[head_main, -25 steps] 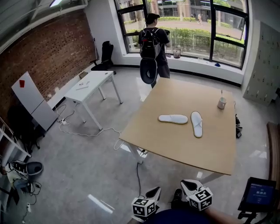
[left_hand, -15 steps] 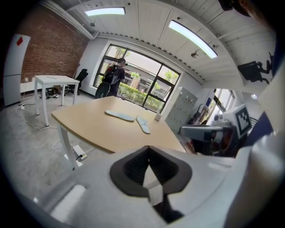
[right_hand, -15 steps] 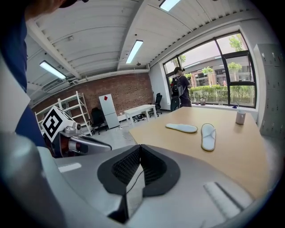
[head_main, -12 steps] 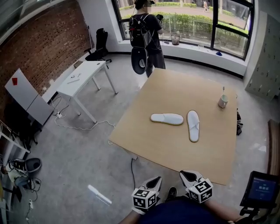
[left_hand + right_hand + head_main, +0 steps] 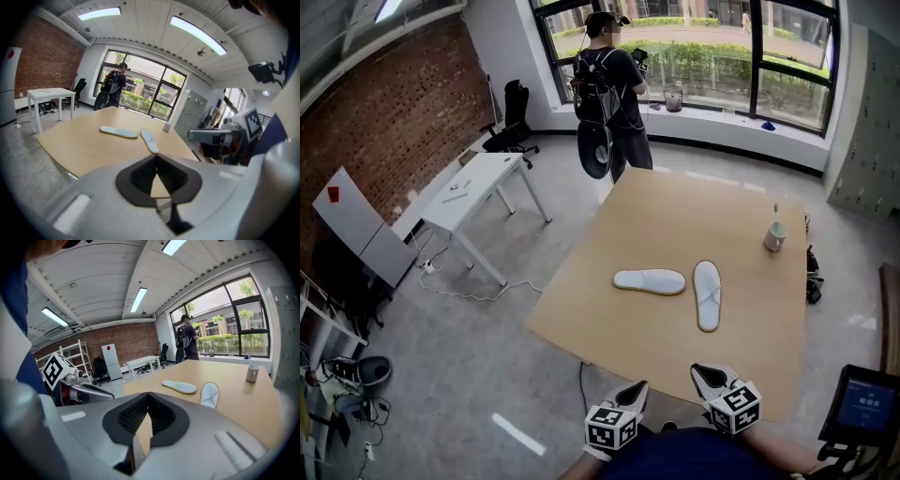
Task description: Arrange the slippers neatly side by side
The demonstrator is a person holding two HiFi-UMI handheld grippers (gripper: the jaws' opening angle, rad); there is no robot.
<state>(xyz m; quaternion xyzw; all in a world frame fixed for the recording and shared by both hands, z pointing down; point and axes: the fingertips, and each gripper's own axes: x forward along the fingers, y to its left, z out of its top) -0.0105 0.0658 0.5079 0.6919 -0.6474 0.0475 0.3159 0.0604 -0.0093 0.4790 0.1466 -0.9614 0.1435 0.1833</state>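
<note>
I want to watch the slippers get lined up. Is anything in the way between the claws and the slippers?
Nothing visible is. Only bare table lies between the left claw, the right claw and the left slipper and right slipper. The cup stands off at the far right side.

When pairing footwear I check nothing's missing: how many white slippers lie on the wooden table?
2. One flat white cloth slipper lies crosswise on the light wooden table; the other white slipper lies lengthwise just to its right. None looks hidden.
</note>
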